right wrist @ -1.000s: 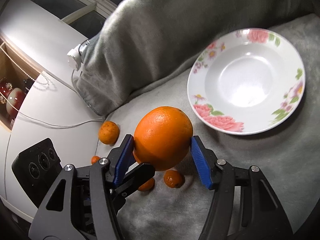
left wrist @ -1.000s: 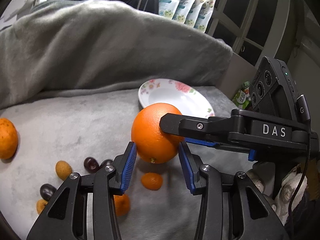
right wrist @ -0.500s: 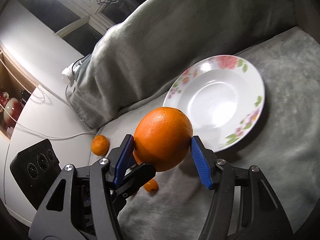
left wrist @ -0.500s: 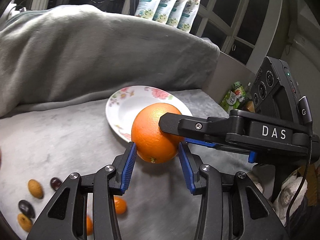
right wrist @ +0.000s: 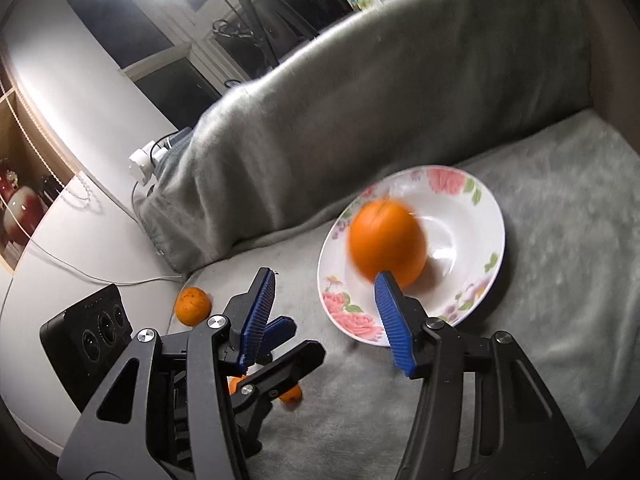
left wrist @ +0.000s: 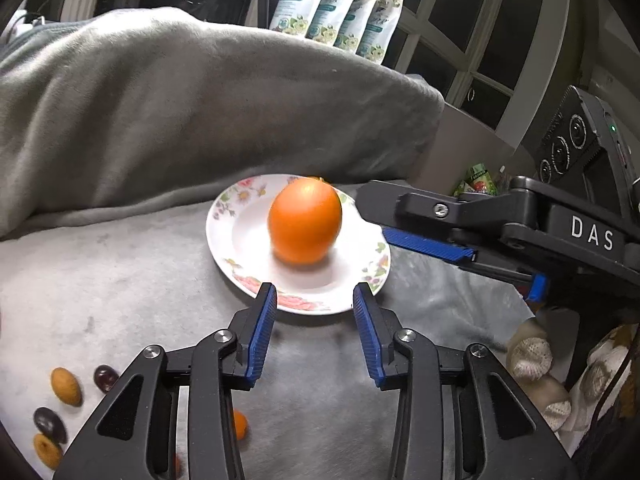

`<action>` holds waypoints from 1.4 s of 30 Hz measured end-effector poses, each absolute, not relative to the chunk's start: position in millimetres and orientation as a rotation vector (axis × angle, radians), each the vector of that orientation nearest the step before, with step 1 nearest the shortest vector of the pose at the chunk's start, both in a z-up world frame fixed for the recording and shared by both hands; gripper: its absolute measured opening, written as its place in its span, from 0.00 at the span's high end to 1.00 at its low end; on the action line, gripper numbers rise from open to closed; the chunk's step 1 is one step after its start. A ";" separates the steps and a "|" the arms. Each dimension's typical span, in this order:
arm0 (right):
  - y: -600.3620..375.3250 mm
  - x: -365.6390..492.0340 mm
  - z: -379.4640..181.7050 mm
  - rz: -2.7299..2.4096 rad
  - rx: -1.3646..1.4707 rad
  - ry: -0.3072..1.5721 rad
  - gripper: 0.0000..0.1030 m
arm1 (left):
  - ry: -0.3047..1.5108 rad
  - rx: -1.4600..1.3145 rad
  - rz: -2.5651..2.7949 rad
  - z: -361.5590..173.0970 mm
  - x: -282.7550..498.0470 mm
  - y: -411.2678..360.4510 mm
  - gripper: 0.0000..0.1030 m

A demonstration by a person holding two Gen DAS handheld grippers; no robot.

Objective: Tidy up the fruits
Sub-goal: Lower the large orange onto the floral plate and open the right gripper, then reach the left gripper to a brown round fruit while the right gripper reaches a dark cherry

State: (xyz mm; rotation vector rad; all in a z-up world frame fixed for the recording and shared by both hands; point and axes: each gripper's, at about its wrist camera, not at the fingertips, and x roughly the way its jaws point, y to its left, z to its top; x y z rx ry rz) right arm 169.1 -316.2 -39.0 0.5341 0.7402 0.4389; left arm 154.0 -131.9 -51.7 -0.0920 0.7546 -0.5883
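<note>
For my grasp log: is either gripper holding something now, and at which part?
Nothing is held. Left gripper and right gripper are open; the orange is on the floral plate.

Readable text: 1 label only.
The white letters "DAS" stand on the black body of the right tool (left wrist: 416, 236), seen in the left wrist view; print on the pouches (left wrist: 340, 8) behind is too small to read.

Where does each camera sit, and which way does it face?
Left wrist: rides the left tongs, looking forward at the blurred orange on the floral plate; its own open fingers and the right tongs show.
Right wrist: rides the right tongs, looking down at the same plate; its open fingers and the left tongs show.
Shared: orange, plate, grey blanket.
</note>
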 end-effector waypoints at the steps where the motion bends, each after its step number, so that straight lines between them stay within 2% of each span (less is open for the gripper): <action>1: -317.7 167.3 -37.3 0.432 0.532 0.733 0.46 | 0.748 -0.091 -0.582 -49.7 152.3 -129.4 0.63; 6: -322.5 160.6 -32.7 0.415 0.503 0.718 0.43 | 0.733 -0.092 -0.560 -44.1 146.5 -118.4 0.63; 10: -323.3 153.1 -30.3 0.387 0.469 0.700 0.32 | 0.725 -0.095 -0.549 -40.3 141.5 -112.9 0.63; 13: -321.0 148.6 -28.9 0.384 0.437 0.692 0.28 | 0.722 -0.094 -0.538 -38.4 136.0 -109.9 0.62; 15: -318.8 145.4 -27.6 0.378 0.413 0.686 0.27 | 0.722 -0.097 -0.526 -38.7 131.1 -105.4 0.62; 18: -315.4 140.0 -27.3 0.370 0.374 0.682 0.27 | 0.720 -0.097 -0.500 -39.9 122.1 -96.1 0.54; 29: -297.8 126.9 -31.2 0.407 0.295 0.657 0.27 | 0.687 -0.105 -0.331 -46.5 82.9 -28.6 0.52; 42: -248.8 132.8 -44.2 0.531 0.169 0.726 0.27 | 0.755 -0.154 -0.170 -75.5 61.0 38.9 0.53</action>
